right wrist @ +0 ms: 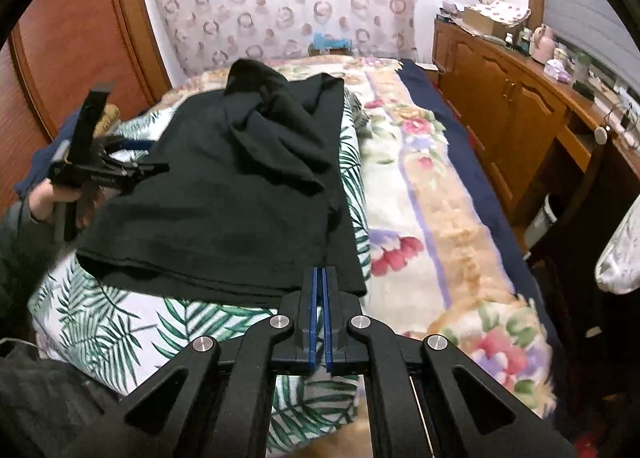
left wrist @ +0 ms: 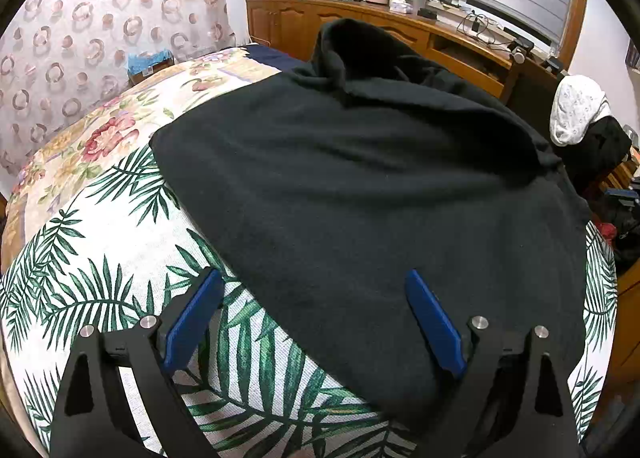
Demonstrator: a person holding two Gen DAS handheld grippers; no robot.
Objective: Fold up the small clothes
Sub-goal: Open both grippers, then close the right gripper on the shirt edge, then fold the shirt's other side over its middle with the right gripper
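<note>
Cloth is filling the left wrist view: a dark green-black knit garment (left wrist: pixel 360 198) is lying spread on the palm-leaf printed cover (left wrist: pixel 100 278) of the bed, its long axis running from six o'clock up toward twelve, where a bunched hump of fabric is rising at the far end. The left gripper (left wrist: pixel 314 322) is hovering with its blue-padded jaws standing wide apart and nothing between them. Its one o'clock finger is sitting over the near part of the garment, its eleven o'clock finger over bare cover, so the garment's long left edge is passing between the two, from eleven o'clock down toward five. The right gripper is not appearing in this view.

The right wrist view is looking along the bed from the other near corner. Here the right gripper (right wrist: pixel 320 274) is pressing its blue jaws together, and the near hem of the garment (right wrist: pixel 240 178) is meeting their tips at twelve o'clock; it appears to be pinching that corner, though the fabric actually inside the jaws is hidden. The garment is stretching away toward eleven o'clock, with its crumpled folds gathered at the far end. The left gripper (right wrist: pixel 120 168) is showing at nine o'clock, at the garment's opposite side edge.

Only this view is showing both grippers at once and the floral quilt (right wrist: pixel 420 218) lying at three o'clock. Judging from this, the left gripper is the free one and nearer the unheld edge.
</note>
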